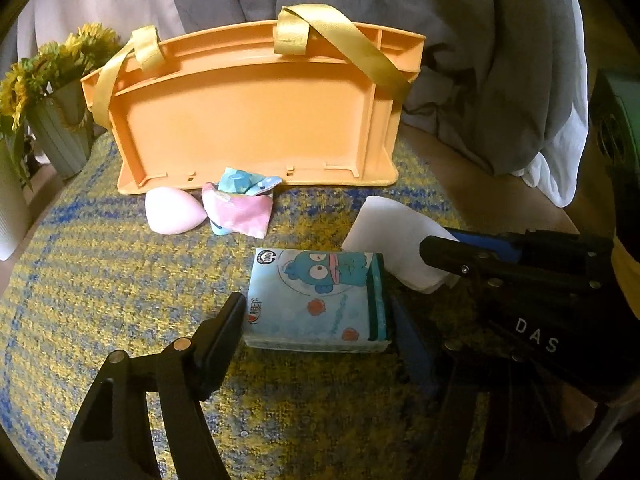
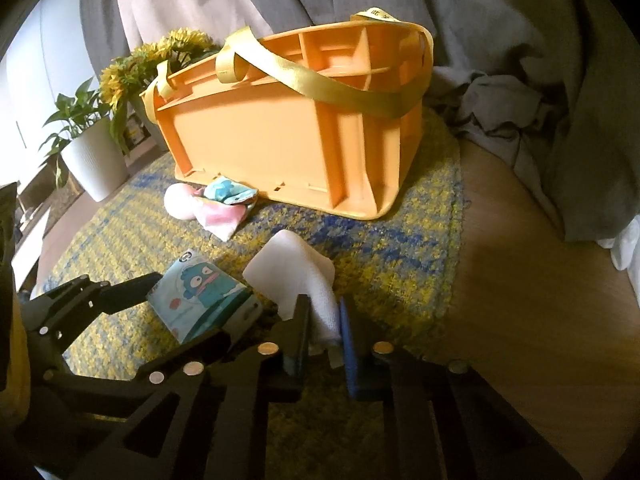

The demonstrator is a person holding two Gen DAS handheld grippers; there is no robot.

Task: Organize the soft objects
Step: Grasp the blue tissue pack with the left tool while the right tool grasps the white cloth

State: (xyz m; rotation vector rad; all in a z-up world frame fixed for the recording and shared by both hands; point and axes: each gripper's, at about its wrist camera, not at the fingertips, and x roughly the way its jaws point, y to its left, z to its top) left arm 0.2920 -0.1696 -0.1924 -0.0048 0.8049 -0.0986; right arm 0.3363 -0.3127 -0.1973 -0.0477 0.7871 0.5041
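Note:
A blue cartoon tissue pack lies on the yellow-blue mat between the fingers of my left gripper; the jaws stand on either side of it, and I cannot tell whether they press it. It also shows in the right wrist view. My right gripper is shut on a white folded cloth, also seen in the left wrist view. An orange basket with yellow straps stands behind. A pink sponge and a pink-blue pouch lie at its foot.
A sunflower vase stands left of the basket, and a white plant pot is further left. Grey and white fabric is piled behind and to the right. The mat ends at bare wood on the right.

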